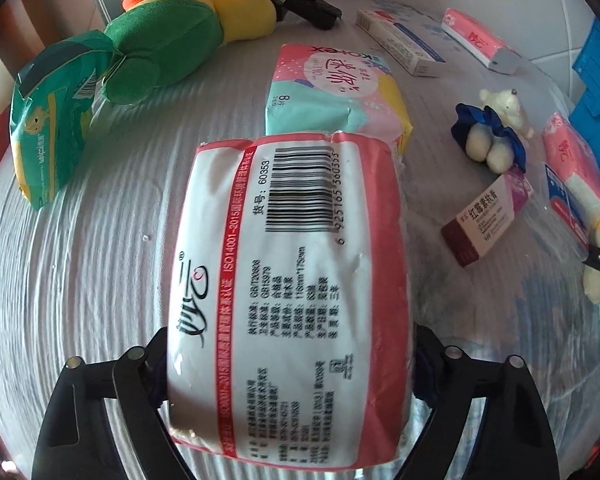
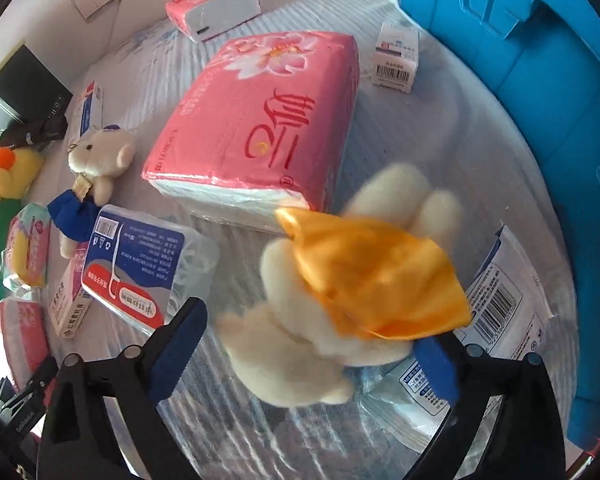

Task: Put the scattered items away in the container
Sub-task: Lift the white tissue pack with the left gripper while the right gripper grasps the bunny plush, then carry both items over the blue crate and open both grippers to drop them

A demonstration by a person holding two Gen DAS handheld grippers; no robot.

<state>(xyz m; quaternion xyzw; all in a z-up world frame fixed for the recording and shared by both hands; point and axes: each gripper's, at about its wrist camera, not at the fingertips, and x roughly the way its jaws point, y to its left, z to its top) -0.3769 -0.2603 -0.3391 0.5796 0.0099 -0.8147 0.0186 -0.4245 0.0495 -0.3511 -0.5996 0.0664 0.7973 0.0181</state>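
A pink-and-white tissue pack point(image 1: 292, 280) lies lengthwise between the fingers of my left gripper point(image 1: 290, 352), label and barcode facing up; both pads press its sides, so the gripper is shut on it above the grey striped bedcover point(image 1: 80, 280). In the right wrist view a cream plush toy in a yellow dress point(image 2: 340, 280), blurred, sits between the fingers of my right gripper point(image 2: 312, 340). Those jaws stand wide: the left pad point(image 2: 180, 344) is clear of the toy and the right one is at the dress's edge. The blue container point(image 2: 540, 120) rises at the right.
Scattered on the cover: a Kotex pack point(image 1: 332, 92), a green-and-yellow plush point(image 1: 172, 40), a green packet point(image 1: 52, 132), a small bear in blue point(image 1: 496, 128), an ointment box point(image 1: 488, 220), a large pink tissue pack point(image 2: 260, 120), a floss box point(image 2: 136, 272), a wipes packet point(image 2: 500, 308).
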